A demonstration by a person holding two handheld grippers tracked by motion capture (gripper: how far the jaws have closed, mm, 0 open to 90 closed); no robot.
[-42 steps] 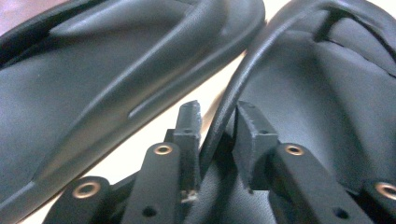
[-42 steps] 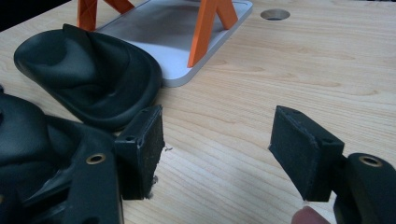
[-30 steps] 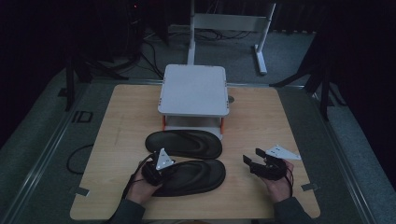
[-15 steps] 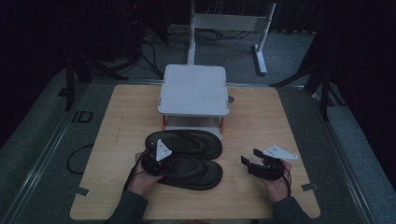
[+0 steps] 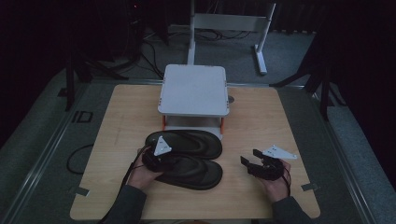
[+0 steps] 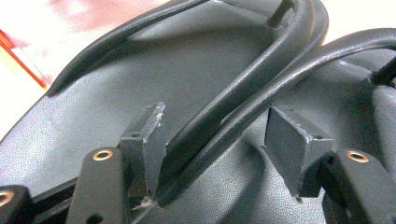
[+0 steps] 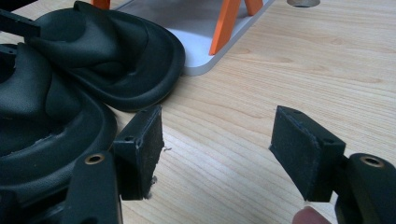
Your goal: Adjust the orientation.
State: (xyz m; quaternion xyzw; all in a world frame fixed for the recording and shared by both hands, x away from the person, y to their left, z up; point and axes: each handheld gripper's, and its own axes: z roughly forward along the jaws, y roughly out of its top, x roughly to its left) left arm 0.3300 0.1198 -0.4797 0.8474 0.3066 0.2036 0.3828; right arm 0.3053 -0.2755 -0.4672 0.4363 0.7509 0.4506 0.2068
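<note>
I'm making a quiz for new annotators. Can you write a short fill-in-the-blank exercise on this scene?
1. The two black rubber flip-flops lie on the ____ table.
2. The left claw straddles two of the flip-flops' ____.
3. The right claw is open and holds ____.
4. The white shelf stands on ____ legs.

Missing words: wooden; straps; nothing; orange

I've got a wooden worktop (image 5: pixel 126 121) on grey floor, a white metal frame (image 5: pixel 229 23) standing behind it, and cables (image 5: pixel 154 46) trailing in the dark back there.
</note>
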